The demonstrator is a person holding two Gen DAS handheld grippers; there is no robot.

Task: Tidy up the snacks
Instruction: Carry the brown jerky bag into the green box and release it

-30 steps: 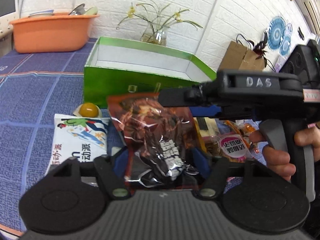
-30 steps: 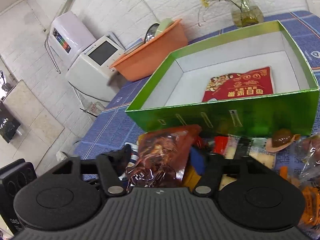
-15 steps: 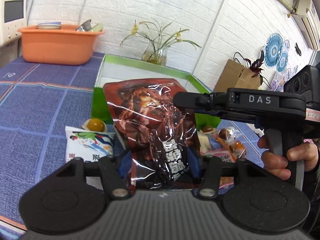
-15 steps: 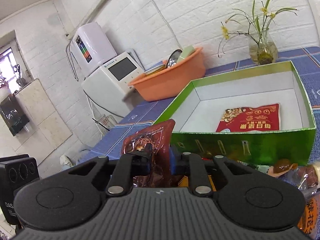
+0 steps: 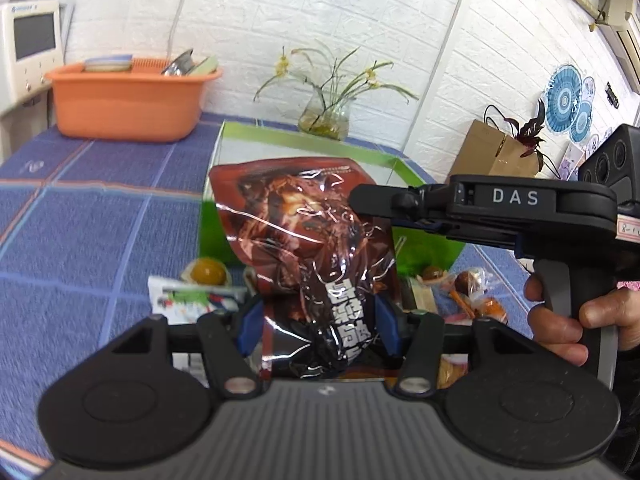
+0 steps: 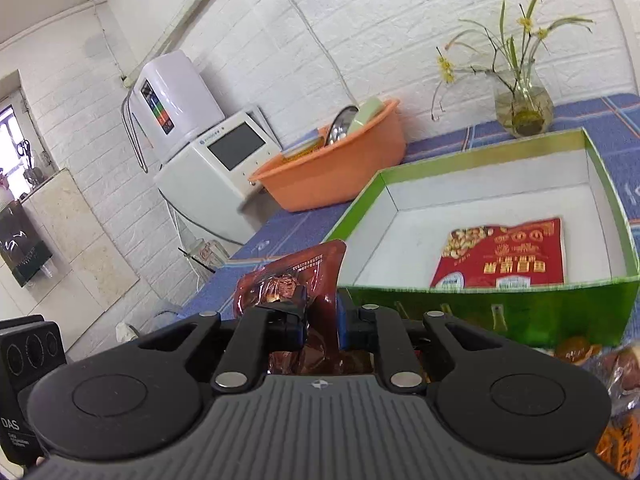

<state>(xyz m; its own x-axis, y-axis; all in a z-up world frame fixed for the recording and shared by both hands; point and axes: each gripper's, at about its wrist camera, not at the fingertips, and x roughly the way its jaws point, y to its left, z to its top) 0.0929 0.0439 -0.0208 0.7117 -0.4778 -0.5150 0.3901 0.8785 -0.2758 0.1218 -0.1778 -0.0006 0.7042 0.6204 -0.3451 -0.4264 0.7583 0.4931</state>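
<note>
The dark red snack pouch [image 5: 308, 256] has come up off the table [image 5: 100, 216] since a second ago, when it lay flat among the other snacks in front of the green box [image 6: 492, 312]; now it stands upright in the air, its top edge showing against the box's near wall in the left wrist view. The left tool [image 5: 318, 322] holds the pouch by its lower end, its blue-padded fingers pressed against both sides of the foil. The right tool [image 6: 320, 326] has also closed in: a second ago its fingers stood wide around the pouch, and now they are pinched narrow on the pouch's side edge, with the foil squeezed between them. In the left wrist view the right tool reaches in from the right and meets the pouch near its upper right side, with the person's right hand [image 5: 576, 320] around its grip. The green box sits where it was, toward the far edge of the table, and the red nut packet [image 6: 504, 256] lies flat on its white floor as before. On the table below the lifted pouch remain the white snack packet [image 5: 192, 296], the small orange jelly cup [image 5: 208, 274] beside it, and the loose wrapped sweets [image 5: 472, 292] near the box's front right corner. The orange basin [image 5: 128, 100] and the glass vase [image 5: 324, 120] stand unchanged at the far side of the table.
</note>
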